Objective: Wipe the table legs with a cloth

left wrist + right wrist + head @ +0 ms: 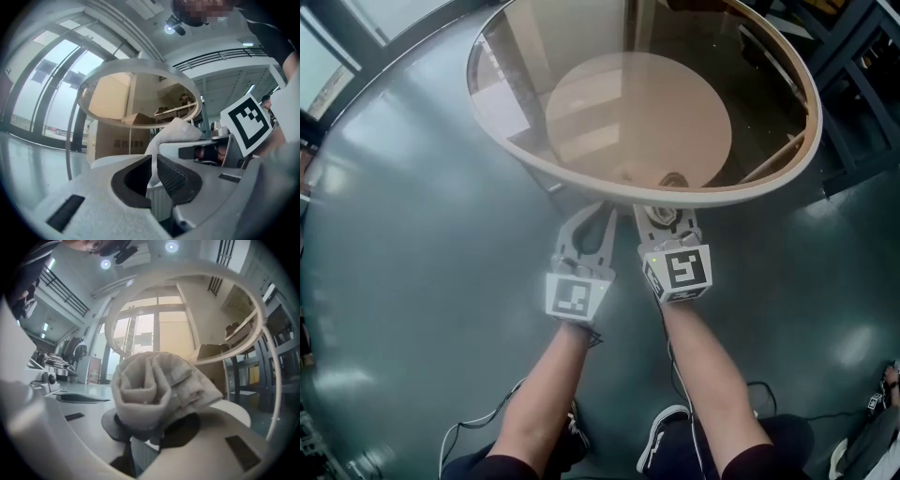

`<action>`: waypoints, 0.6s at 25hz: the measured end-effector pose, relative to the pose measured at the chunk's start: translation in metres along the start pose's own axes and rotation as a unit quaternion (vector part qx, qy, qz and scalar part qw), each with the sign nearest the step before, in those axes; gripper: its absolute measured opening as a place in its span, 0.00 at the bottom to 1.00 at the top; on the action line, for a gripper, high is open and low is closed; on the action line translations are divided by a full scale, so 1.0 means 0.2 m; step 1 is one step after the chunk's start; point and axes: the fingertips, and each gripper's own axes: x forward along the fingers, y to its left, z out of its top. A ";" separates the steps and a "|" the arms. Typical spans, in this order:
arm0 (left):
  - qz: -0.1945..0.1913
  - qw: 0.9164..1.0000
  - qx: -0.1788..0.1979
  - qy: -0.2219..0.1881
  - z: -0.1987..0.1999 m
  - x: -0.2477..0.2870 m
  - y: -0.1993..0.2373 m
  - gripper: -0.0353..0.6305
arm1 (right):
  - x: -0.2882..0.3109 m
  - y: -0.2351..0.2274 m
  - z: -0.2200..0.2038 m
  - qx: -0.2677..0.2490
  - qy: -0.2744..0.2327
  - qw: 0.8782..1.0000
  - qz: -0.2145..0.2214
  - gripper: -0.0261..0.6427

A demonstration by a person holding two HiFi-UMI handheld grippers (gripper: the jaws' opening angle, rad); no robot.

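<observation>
Step in hand, as I judge it: getting the cloth onto a table leg; no wiping contact is visible.

Right gripper [668,220] is clamped on the cloth [154,385]. The wad sits bunched and rolled above the jaws and covers their tips. Left gripper [153,168] has its jaws almost together, with only a thin slit between them. A pale sliver shows in the slit; I can't tell if that's a nipped cloth edge or cloth seen beyond.

In the head view both grippers sit side by side at the 6 o'clock edge of the round glass table [750,192], tips just under the rim.

To do it well:
- Pick one thin leg [277,380], at 3 o'clock in the right gripper view.
- Press the fat side of the wad against it and run along its length.
- Go round the leg, not just one face.
- Keep the hard jaws off the glass.

The cloth is off-white, soft and thick, with folded layers and no visible dirt. It's held well apart from the leg, near the rim.
</observation>
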 end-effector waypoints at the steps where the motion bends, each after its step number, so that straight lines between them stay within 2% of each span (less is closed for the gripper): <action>1: 0.008 1.000 0.001 0.002 0.01 -0.04 0.05 0.09 | 0.07 0.07 -0.02 0.001 0.007 1.000 0.008 0.17; 4: 0.030 1.000 0.003 0.003 0.01 -0.16 0.14 0.09 | 0.18 0.22 -0.11 -0.004 0.028 1.000 0.011 0.17; 8: 0.032 0.999 0.000 0.017 -0.07 -0.29 0.13 0.09 | 0.16 0.28 -0.20 -0.010 0.040 0.999 -0.001 0.17; 15: 0.001 1.000 -0.016 0.023 -0.10 -0.21 -0.02 0.09 | 0.01 0.05 -0.25 -0.011 0.068 0.996 -0.050 0.17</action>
